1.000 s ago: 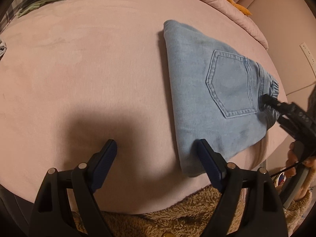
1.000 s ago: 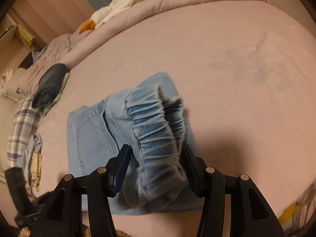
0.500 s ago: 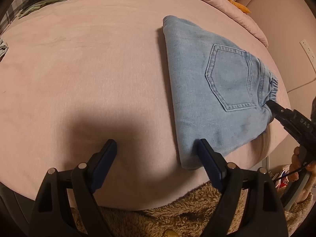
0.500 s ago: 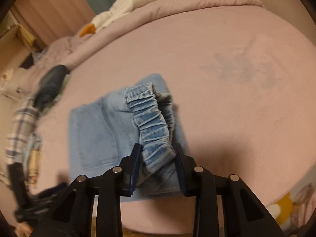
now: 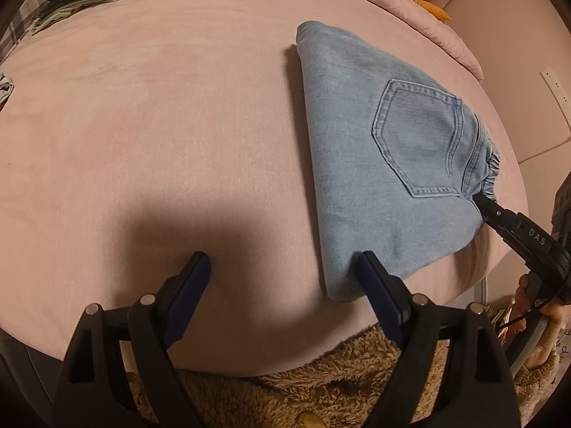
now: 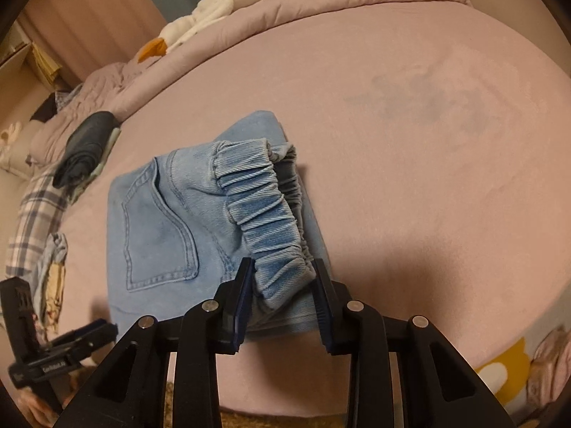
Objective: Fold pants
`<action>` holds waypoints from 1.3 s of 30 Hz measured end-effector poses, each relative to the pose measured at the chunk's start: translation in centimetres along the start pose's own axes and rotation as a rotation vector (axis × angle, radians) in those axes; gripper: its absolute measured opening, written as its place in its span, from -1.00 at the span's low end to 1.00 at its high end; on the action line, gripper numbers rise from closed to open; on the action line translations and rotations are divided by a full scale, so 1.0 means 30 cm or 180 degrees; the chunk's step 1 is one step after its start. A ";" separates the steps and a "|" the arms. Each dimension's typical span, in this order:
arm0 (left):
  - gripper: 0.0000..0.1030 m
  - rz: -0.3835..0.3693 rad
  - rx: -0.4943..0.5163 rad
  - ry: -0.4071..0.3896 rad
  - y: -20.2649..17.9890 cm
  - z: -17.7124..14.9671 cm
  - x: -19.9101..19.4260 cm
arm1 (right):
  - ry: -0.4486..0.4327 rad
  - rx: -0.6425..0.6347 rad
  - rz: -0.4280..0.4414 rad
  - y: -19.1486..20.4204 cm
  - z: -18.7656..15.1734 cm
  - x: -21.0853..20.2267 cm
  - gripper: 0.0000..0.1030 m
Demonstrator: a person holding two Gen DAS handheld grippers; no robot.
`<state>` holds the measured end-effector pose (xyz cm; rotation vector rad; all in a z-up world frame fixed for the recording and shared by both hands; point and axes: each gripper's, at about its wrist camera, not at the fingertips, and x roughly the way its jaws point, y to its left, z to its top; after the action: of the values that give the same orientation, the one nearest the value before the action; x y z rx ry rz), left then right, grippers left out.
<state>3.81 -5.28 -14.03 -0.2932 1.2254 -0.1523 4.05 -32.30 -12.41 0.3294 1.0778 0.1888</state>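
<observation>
Light blue denim pants (image 5: pixel 385 164) lie folded into a compact stack on the pink bed (image 5: pixel 160 125), back pocket up. In the right wrist view their elastic waistband (image 6: pixel 264 207) rises slightly off the stack (image 6: pixel 160 214). My right gripper (image 6: pixel 282 271) is shut on the near end of that waistband, a pad pressing each side. Seen from the left wrist, the right gripper (image 5: pixel 480 199) meets the pants at their right edge. My left gripper (image 5: pixel 282 260) hangs open over the bed, holding nothing, with its right finger (image 5: pixel 371 274) beside the stack's near corner.
Dark folded clothes (image 6: pixel 85 146) and a plaid cloth (image 6: pixel 35 214) lie at the bed's far left. A white and orange plush toy (image 6: pixel 228 3) rests on the bunched quilt. Brown fleece (image 5: pixel 321 385) runs along the near bed edge. A wall socket (image 5: pixel 555 87) is at right.
The right gripper's jaws narrowed from loosely around the waistband to pressing on it, and it drew back a little toward the near edge. The left gripper stayed put.
</observation>
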 end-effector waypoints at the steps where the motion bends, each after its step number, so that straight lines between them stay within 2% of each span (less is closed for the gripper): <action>1: 0.66 0.0007 0.0001 0.0001 -0.002 0.002 0.000 | 0.0005 -0.0006 -0.0003 0.001 0.004 0.001 -0.39; 7: 0.54 -0.0044 -0.0028 0.0004 -0.006 0.037 -0.013 | -0.0018 0.0007 0.0031 -0.011 -0.005 -0.005 -0.39; 14: 0.54 -0.0063 0.0064 -0.0164 -0.041 0.123 -0.019 | -0.0023 0.0004 0.0065 -0.027 -0.008 -0.009 -0.39; 15: 0.51 -0.0072 0.0084 -0.0192 -0.047 0.147 -0.013 | -0.0023 0.0005 0.0065 -0.027 -0.008 -0.009 -0.39; 19: 0.17 -0.0085 0.0053 -0.0261 -0.049 0.255 0.019 | -0.0040 0.0002 0.0069 -0.030 -0.011 -0.010 -0.39; 22: 0.07 -0.0181 -0.0076 -0.0343 -0.031 0.328 0.043 | -0.0039 0.0010 0.0079 -0.032 -0.011 -0.010 -0.39; 27: 0.05 -0.0407 -0.0291 -0.0359 -0.006 0.396 0.080 | -0.0039 0.0011 0.0081 -0.033 -0.011 -0.010 -0.39; 32: 0.14 -0.0378 -0.0347 -0.0298 0.016 0.390 0.109 | -0.0040 0.0004 0.0077 -0.034 -0.011 -0.010 -0.39; 39: 0.15 -0.0194 0.0044 -0.0294 -0.035 0.302 0.109 | -0.0047 0.0017 0.0065 -0.036 -0.011 -0.013 -0.38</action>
<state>13.49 -5.90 -13.87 -0.3224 1.1243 -0.1978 3.57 -33.37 -12.62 0.3461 1.0607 0.2014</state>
